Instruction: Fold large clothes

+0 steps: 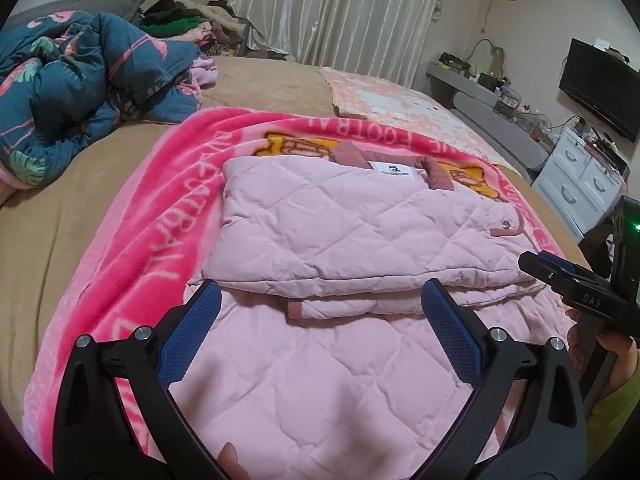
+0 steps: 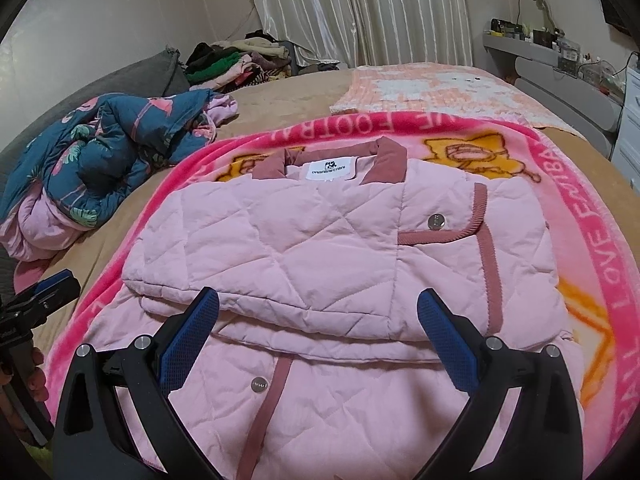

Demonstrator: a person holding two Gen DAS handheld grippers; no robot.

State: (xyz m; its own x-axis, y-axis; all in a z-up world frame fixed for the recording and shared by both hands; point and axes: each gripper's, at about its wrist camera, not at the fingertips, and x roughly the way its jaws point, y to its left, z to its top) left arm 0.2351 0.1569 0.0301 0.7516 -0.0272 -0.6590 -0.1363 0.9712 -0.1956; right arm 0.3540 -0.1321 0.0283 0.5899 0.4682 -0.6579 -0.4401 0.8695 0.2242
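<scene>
A pale pink quilted jacket (image 1: 332,232) with dusty-rose trim lies on a bright pink blanket (image 1: 160,216), its sides folded in over the body; it also shows in the right wrist view (image 2: 304,248). Its collar and white label (image 2: 330,170) point away from me. My left gripper (image 1: 320,312) is open and empty, hovering over the jacket's near part. My right gripper (image 2: 318,316) is open and empty above the jacket's near hem and snap button (image 2: 259,385). The right gripper shows at the right edge of the left wrist view (image 1: 560,272), and the left gripper at the left edge of the right wrist view (image 2: 52,284).
A crumpled blue flamingo-print duvet (image 1: 80,80) lies at the left of the bed. A pile of clothes (image 1: 188,20) sits at the far side. A peach mat (image 1: 384,96) lies beyond the blanket. A white dresser (image 1: 584,176) and a TV (image 1: 600,80) stand to the right.
</scene>
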